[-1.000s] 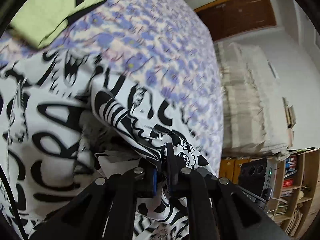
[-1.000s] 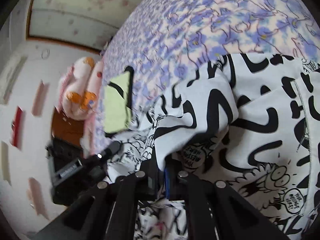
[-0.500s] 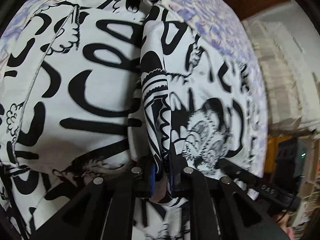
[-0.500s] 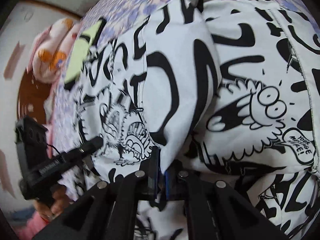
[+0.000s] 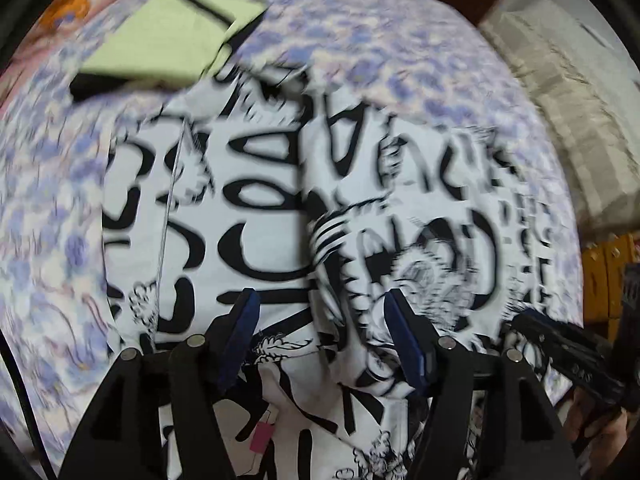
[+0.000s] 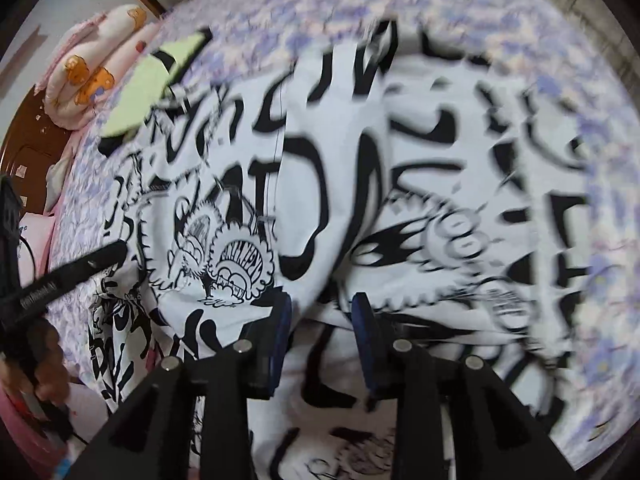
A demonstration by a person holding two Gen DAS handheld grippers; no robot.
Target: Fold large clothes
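Observation:
A large white garment with black cartoon print (image 5: 256,208) (image 6: 224,184) lies spread on the bed, blurred by motion. A raised fold of it runs down the middle towards each gripper. My left gripper (image 5: 320,304) hangs over that fold. Its jaws are opening and the blue pads (image 5: 244,320) stand clear of the cloth between them. My right gripper (image 6: 323,304) is over the same garment from the other side. Its jaws are also opening, narrower, with the fold loose between the pads (image 6: 282,320).
The bed has a purple flowered sheet (image 5: 48,200) (image 6: 608,184). A folded yellow-green garment (image 5: 168,36) (image 6: 140,92) lies beyond the printed one. A pink plush roll (image 6: 92,68) sits at the bed's far corner. A hand (image 6: 44,364) holds the other gripper's black body (image 6: 68,276) (image 5: 572,356).
Both grippers were shut on the garment's fold and have let it go. Both swung across over the bed, and the fold now lies on the spread garment.

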